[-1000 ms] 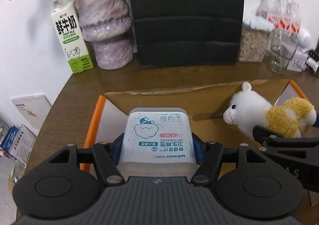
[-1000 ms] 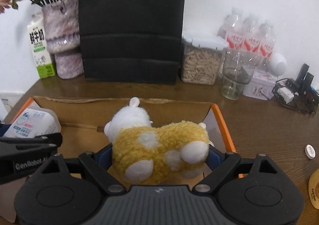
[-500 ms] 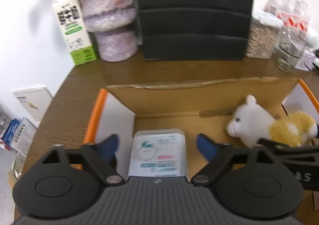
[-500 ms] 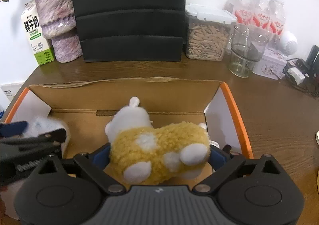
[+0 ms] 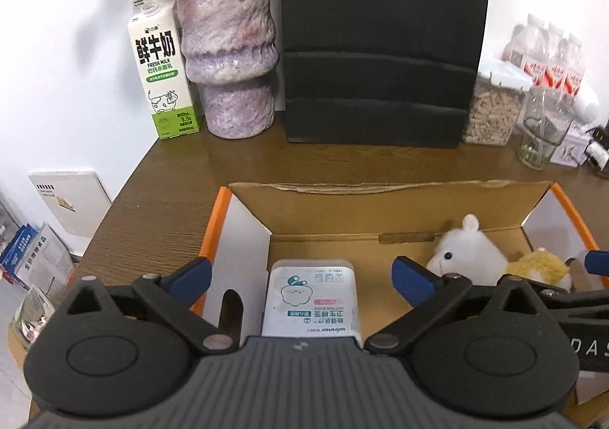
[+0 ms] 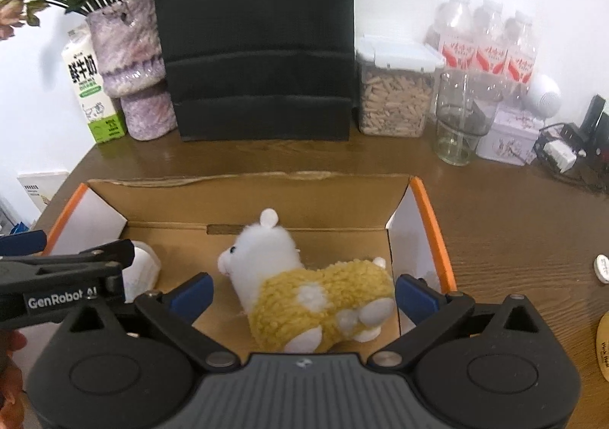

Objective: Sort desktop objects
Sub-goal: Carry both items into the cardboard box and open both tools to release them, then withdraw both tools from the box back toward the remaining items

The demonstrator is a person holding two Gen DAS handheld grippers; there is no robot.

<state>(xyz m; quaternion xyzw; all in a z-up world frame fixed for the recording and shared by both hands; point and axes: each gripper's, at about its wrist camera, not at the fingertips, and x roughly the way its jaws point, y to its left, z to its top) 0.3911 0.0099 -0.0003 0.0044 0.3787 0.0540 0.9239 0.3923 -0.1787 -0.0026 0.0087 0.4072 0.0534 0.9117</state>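
Cardboard box held cotton-bud pack left, plush toy right; left gripper and right gripper gaped wide, empty.

Cotton bud pack left in box, plush toy right, vase behind

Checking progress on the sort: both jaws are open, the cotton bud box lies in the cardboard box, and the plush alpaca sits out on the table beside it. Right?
Not quite. The plush alpaca is inside the cardboard box too, as the right wrist view shows. The rest holds: both jaws are open, and the cotton bud box lies in the box.
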